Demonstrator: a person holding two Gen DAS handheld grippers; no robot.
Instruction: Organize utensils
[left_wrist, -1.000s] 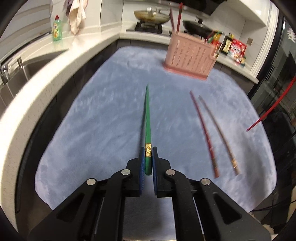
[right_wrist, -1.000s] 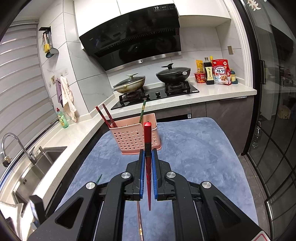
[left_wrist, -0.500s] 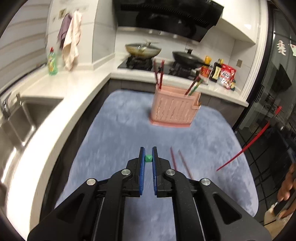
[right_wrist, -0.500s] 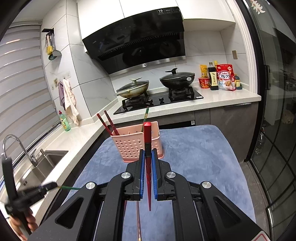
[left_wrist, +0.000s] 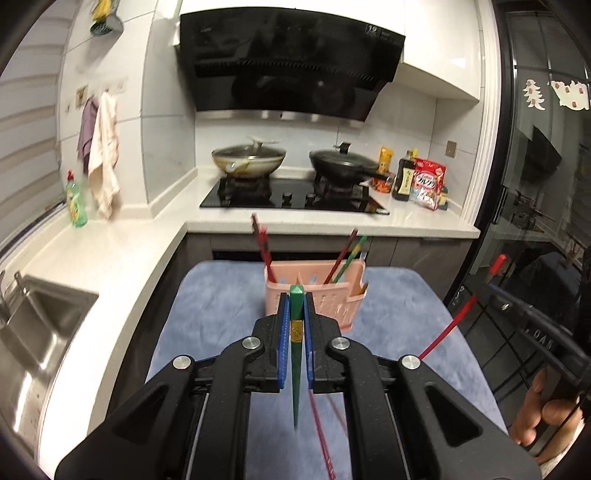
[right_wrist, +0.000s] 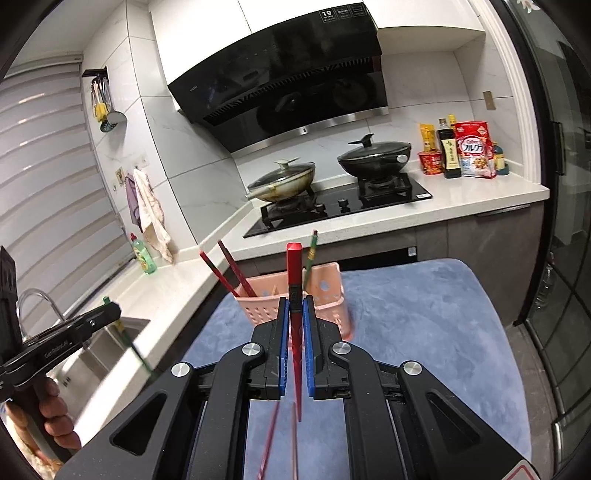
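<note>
My left gripper (left_wrist: 295, 306) has its jaws closed tight on a green chopstick (left_wrist: 296, 354), which stands almost upright with its thin end pointing down. My right gripper (right_wrist: 295, 314) has its jaws closed tight on a red chopstick (right_wrist: 294, 325), also almost upright. Right in front of both sits the pink utensil basket (left_wrist: 314, 299) on a blue fuzzy mat (left_wrist: 218, 295). The basket has dark red chopsticks (right_wrist: 225, 269) leaning in its left part and a green one (right_wrist: 309, 264) leaning in the right part. Two more chopsticks (right_wrist: 280, 435) lie flat on the mat under my right gripper. Behind the basket is the white counter (left_wrist: 332, 221) with a black stove (right_wrist: 340, 206), a glass-lidded wok (right_wrist: 282, 182) and a black pan (right_wrist: 373, 157). A green soap bottle (left_wrist: 75, 203) and a sink (left_wrist: 33, 325) are off to the left. Nothing sits between my grippers and the basket.
</note>
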